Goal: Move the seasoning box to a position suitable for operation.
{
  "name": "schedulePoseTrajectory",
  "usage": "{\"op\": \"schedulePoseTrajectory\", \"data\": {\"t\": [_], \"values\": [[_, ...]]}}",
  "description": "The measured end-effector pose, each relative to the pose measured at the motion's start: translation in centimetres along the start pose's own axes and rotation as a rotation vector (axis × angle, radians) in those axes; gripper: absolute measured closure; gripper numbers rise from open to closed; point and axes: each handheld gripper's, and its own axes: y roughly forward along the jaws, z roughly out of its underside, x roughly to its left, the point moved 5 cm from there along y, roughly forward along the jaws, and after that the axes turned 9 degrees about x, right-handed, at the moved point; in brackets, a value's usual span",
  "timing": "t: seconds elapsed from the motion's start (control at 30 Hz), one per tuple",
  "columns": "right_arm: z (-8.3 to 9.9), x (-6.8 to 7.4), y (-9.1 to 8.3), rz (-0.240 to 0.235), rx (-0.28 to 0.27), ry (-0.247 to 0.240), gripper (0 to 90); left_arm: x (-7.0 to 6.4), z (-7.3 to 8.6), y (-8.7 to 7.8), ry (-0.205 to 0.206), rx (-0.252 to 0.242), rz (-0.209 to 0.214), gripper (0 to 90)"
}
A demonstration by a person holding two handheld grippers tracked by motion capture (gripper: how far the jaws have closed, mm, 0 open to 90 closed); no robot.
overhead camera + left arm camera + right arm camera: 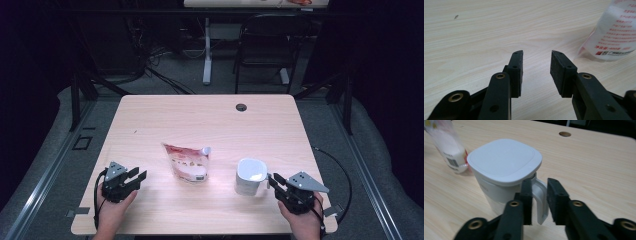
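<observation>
Our right gripper point(539, 195) with jaws narrowed around the handle point(541, 202) of the lidded white mug point(504, 170) right of table point(200, 115) centre, contents hidden, our left gripper point(536, 67) spread empty, spouted pouch point(186, 161) mid-table

Overhead light fell brightly on the pale wooden table point(200, 120), leaving the surrounding room dark. Glare whitened the lidded white plastic mug point(504, 162). Nearby black jaws blurred in both gripper views; shadows stayed soft.

White lidded mug point(504, 170), upright, handle point(541, 200) between jaws
</observation>
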Motion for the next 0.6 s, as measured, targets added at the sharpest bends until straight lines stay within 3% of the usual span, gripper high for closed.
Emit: {"op": "schedulePoseTrajectory", "data": {"t": [0.03, 0.17, 0.6], "values": [[-0.7, -0.1, -0.1, 0.011, 0.003, -0.003, 84.2, 0.0, 0.0, 0.0, 0.001, 0.002, 0.0, 62.6], [-1.6, -0.2, -0.3, 0.01, 0.0, -0.004, 89.5, 0.1, 0.1, -0.1, 0.005, 0.004, -0.003, 62.6], [-4.0, 0.3, 0.4, -0.047, 0.038, -0.028, 90.0, 0.1, 0.1, 0.0, 0.005, 0.006, -0.003, 62.0]]}}
